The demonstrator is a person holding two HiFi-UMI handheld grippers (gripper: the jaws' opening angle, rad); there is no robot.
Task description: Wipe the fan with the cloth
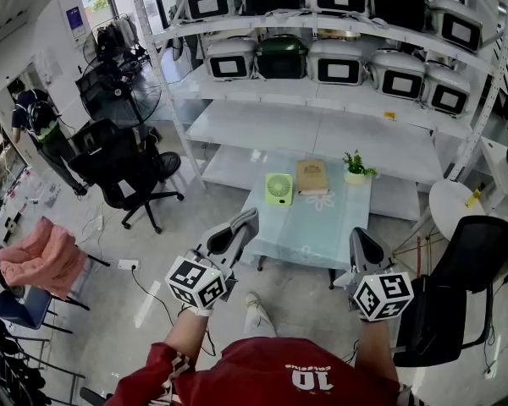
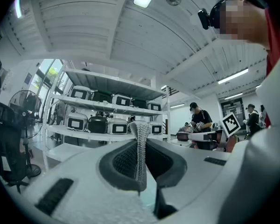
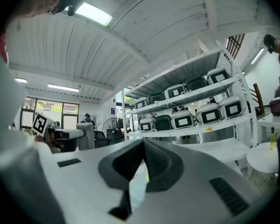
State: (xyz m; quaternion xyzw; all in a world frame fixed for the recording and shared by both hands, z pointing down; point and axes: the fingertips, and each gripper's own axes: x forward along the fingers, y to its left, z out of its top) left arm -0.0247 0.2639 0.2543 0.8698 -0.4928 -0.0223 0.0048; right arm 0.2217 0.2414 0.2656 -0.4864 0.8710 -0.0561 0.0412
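**A:** Where is the fan standing?

**B:** The small green fan (image 1: pixel 278 189) is standing upright on the glass tabletop (image 1: pixel 322 231). Only the head view is showing it. A brown box (image 1: pixel 311 177) is lying just right of the fan, and a potted plant (image 1: pixel 356 166) is sitting further right, past the box.

**A:** And who is holding the cloth?

**B:** The left hand-held gripper (image 1: pixel 251 216) is pinching it. The left gripper view is showing the grey woven cloth (image 2: pixel 140 148) as a thin strip squeezed between the pressed jaws. From the head view the strip is too small to make out.

**A:** Is that hand-held gripper touching the fan?

**B:** No. It is hovering on the person's side of the fan, a little to its left, and well apart from it.

**A:** What is the right one doing?

**B:** The right hand-held gripper (image 1: pixel 356 233) is hanging nearer the person than the fan, off to its right. Its own view is showing the jaws pressed together with nothing between them.

**A:** Are the gripper views adding anything else?

**B:** Both are looking across at the shelves (image 3: pixel 191 129) of cookers behind the fan, and each is catching the other's marker cube (image 2: pixel 231 122).
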